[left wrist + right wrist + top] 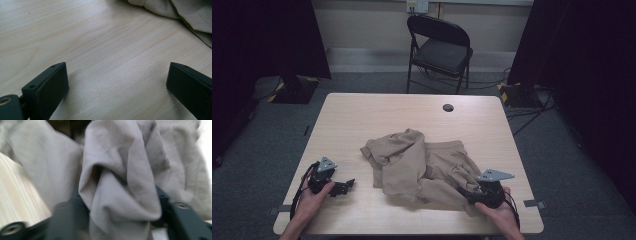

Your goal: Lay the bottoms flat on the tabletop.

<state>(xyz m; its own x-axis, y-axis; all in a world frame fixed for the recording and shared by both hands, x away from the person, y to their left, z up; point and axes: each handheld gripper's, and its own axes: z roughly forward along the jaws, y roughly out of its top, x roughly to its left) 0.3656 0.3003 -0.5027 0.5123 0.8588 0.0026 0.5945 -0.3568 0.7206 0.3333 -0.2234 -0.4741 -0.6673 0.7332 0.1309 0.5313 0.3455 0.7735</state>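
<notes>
A: Quick pass. Where was the garment (422, 165)?

B: Crumpled tan heap, middle of the worktop (362, 115), toward the near edge and right of centre. It looked like shorts or a shirt; I couldn't tell which.

A: Right gripper (469, 194)?

B: At the heap's near right corner. In the right gripper view a thick fold of the cloth (120, 195) lay between the fingers (67, 220). They stood partly open and weren't clamping it, as far as I could see. That frame was blurred, so contact on the pads was hard to judge.

A: Left gripper (343, 187)?

B: Parked on bare wood, well left of the heap. Its fingers (47, 87) were spread wide with nothing in them, and the cloth edge (190, 17) sat off at the top right of the left gripper view.

A: So the step?

B: My guess was spreading or straightening the garment, with the right side at a release or regrip point.

A: Tips for doing it well?

B: The right should have taken one layer at a hem or corner, not that fat bunch, or the heap would just drag. The left needed to come in to the opposite edge and pin or pinch it, so the two could pull apart flat. Keep low and pull slowly. The near edge was close, so cloth could slip off.
</notes>
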